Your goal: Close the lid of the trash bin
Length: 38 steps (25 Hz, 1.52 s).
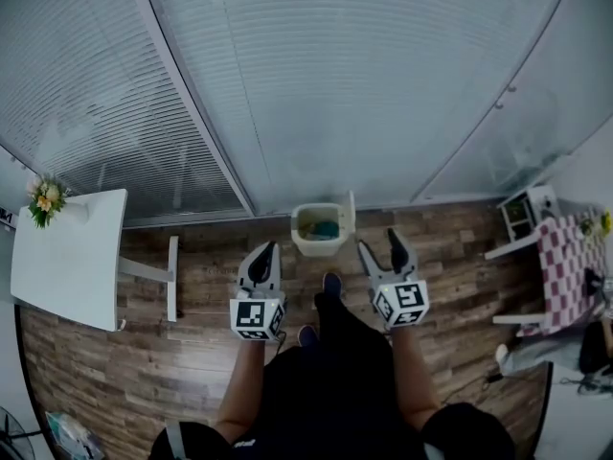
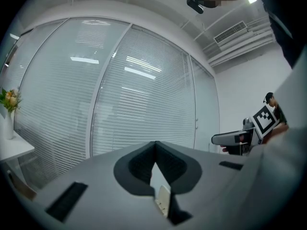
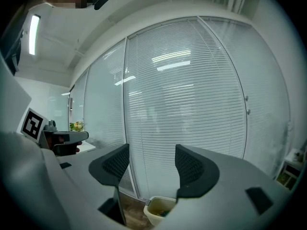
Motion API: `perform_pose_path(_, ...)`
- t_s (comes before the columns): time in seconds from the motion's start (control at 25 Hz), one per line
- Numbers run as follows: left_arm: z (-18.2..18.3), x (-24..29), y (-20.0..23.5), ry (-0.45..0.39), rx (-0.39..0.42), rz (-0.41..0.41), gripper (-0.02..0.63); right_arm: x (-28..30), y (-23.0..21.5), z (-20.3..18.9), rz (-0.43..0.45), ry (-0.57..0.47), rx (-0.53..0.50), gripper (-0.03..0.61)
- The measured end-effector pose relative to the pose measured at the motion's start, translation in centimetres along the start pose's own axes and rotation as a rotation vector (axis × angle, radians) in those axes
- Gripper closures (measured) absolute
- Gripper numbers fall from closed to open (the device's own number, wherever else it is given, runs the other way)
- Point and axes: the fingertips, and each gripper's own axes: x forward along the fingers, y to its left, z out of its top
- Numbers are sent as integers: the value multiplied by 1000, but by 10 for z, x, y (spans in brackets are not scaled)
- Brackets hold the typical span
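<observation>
Open trash bin (image 1: pixel 319 230), lid (image 1: pixel 351 209) up
Bin sits at foot of glass wall (image 1: pixel 316 84); lid prob light hinged plastic, nudge its top edge. left gripper (image 1: pixel 266 254) pressed together, right gripper (image 1: pixel 378 241) spread, empty, both back from wall

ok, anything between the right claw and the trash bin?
Nothing: in the head view only bare wood floor shows between the right claw and the trash bin, whose raised lid stands on that side.
</observation>
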Motion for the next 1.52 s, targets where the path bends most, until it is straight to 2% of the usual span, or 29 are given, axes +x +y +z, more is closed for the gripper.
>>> perform_pose_path(0.16,-7,21,-6,2,4,-4,606,12,-18,-12,-9,30,0,305)
perform_pose_path(0.32,-9,43,-9,36,23,15,607,30,-41,-29,-20,62,58,305)
perform_pose_path(0.48,-11,60,6,1,12,27,606,54,-42,-36,-11,92,59,305)
perform_pose_path(0.68,-33,74,20,58,29,47,606,73,-40,-58,6,137,57,305)
perform_pose_path(0.96,-54,100,33,63,11,69,607,93,-42,-83,19,175,66,305)
perform_pose_path(1.28,-97,118,46,123,5,79,606,120,-51,-121,25,199,46,305)
perform_pose_path(1.52,-139,135,53,165,8,91,606,134,-68,-158,9,246,69,305)
